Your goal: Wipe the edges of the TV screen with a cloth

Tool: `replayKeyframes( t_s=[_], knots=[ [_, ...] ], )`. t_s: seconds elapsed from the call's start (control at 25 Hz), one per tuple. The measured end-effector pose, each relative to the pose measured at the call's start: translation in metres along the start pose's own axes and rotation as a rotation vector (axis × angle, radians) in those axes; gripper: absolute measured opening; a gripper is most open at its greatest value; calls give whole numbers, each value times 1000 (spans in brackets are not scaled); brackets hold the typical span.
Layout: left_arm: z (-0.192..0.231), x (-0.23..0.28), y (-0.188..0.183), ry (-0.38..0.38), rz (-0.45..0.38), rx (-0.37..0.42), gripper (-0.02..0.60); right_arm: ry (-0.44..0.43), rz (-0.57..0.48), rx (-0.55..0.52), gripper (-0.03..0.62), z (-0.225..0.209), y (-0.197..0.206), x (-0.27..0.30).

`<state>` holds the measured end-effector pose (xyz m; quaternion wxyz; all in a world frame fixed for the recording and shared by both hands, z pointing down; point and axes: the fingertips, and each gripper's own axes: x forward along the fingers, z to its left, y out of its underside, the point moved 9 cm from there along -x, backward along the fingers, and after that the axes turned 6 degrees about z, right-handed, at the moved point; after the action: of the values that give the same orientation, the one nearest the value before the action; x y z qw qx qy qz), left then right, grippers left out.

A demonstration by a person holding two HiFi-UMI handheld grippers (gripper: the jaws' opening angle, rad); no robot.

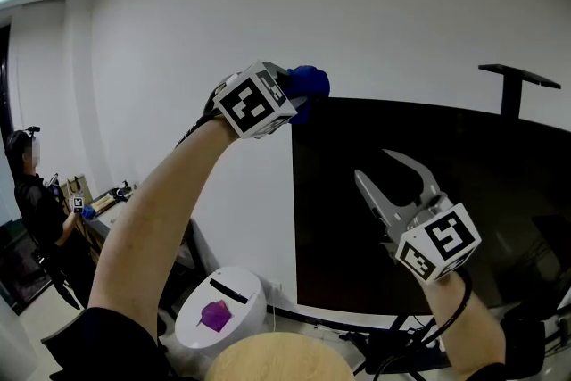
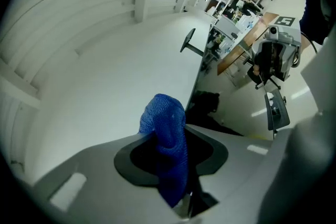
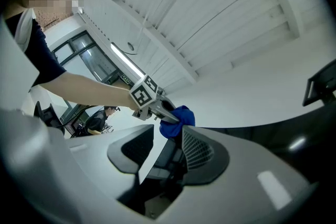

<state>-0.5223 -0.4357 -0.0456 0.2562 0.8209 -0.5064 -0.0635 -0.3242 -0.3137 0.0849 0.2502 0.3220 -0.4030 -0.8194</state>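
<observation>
Up at the top left corner of the dark TV screen, the left tongs ride on a long, raised forearm, marker cube toward the camera. They are clamped on a bunched blue cloth. The cloth hides their tips, and whether it presses on the screen's edge cannot be made out. Lower and to the right, the right tongs point upward in front of the screen, jaws slightly apart with nothing between them; that wrist is cut off at the bottom edge. Below the left tongs stands a white round container with a purple thing on it. Far to their left a person stands by a cluttered tabletop. Above the right tongs a black bracket rises behind the screen.
</observation>
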Motion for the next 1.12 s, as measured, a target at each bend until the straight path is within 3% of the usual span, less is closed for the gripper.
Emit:
replayKeyframes(
  t_s=[0.16,0.4,0.6,0.88,1.12],
  knots=[
    [-11,12,-15,3,54,-14,107,-9,5,6,175,-14,0,-24],
    [-14,25,-22,-16,142,-106,107,-67,9,7,175,-29,1,-58],
    [-17,25,-32,-37,170,-132,107,-110,26,19,173,-41,4,-73],
    [-28,29,-54,-18,181,-98,107,-109,26,35,173,-52,4,-88],
    [-42,27,-69,-11,89,-87,107,-47,69,29,173,-47,6,-94]
  ],
)
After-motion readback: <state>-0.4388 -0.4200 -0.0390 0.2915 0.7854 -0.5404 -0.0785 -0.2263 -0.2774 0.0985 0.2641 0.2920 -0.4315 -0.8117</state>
